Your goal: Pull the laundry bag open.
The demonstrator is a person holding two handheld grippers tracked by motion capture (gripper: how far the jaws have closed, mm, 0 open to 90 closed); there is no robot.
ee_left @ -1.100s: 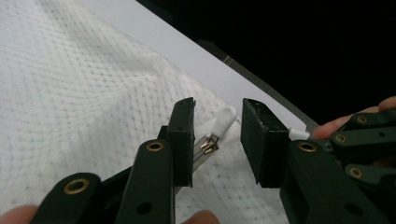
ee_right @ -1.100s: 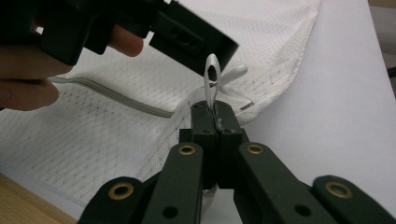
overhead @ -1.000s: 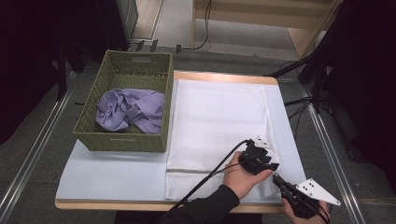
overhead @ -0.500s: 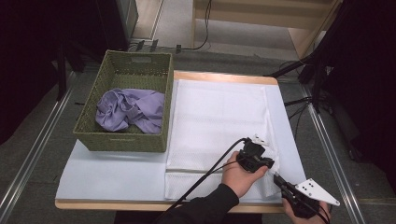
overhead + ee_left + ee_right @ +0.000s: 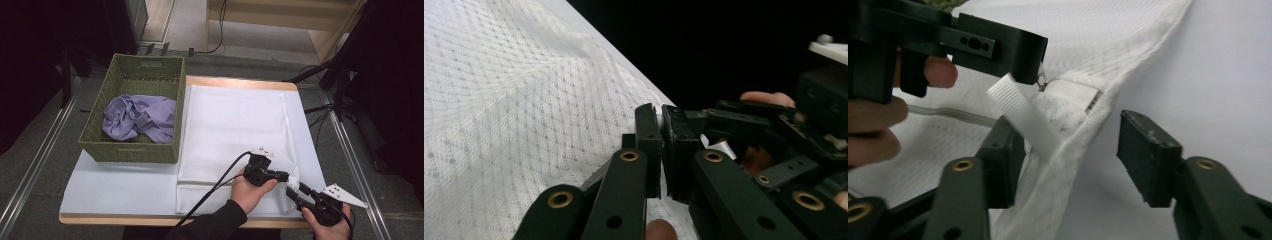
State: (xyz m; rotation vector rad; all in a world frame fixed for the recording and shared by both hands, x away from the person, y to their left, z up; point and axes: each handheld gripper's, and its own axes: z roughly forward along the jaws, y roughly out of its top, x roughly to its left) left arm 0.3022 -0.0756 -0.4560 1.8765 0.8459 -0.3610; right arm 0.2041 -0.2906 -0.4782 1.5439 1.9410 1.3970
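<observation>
Two grippers work at the near right corner of a white mesh laundry bag (image 5: pixel 235 125) that lies flat on a pale table (image 5: pixel 115 185). Left gripper (image 5: pixel 286 176) is held in the left hand (image 5: pixel 250 189), jaws pointing right, at the bag's corner. In the left gripper view its jaws are nearly closed, with only a thin gap and something small and white between them; in the right gripper view the jaw tip sits on a small metal zipper pull (image 5: pixel 1041 80) at the seam. Whether it truly pinches the pull, I cannot tell for sure, but it looks so.

Right gripper (image 5: pixel 294 192), in the right hand (image 5: pixel 327 226) at the table's near right edge, points left toward the same corner. Its jaws stand wide, straddling the bag's thick hemmed edge (image 5: pixel 1068 145). A ribbed white tab (image 5: pixel 1020 112) juts from the corner between the jaws, close by the left one; neither jaw is pressing it.

A green woven basket (image 5: pixel 130 145) sits on the table's left side, just beside the bag, with a crumpled lilac cloth (image 5: pixel 140 117) inside.
</observation>
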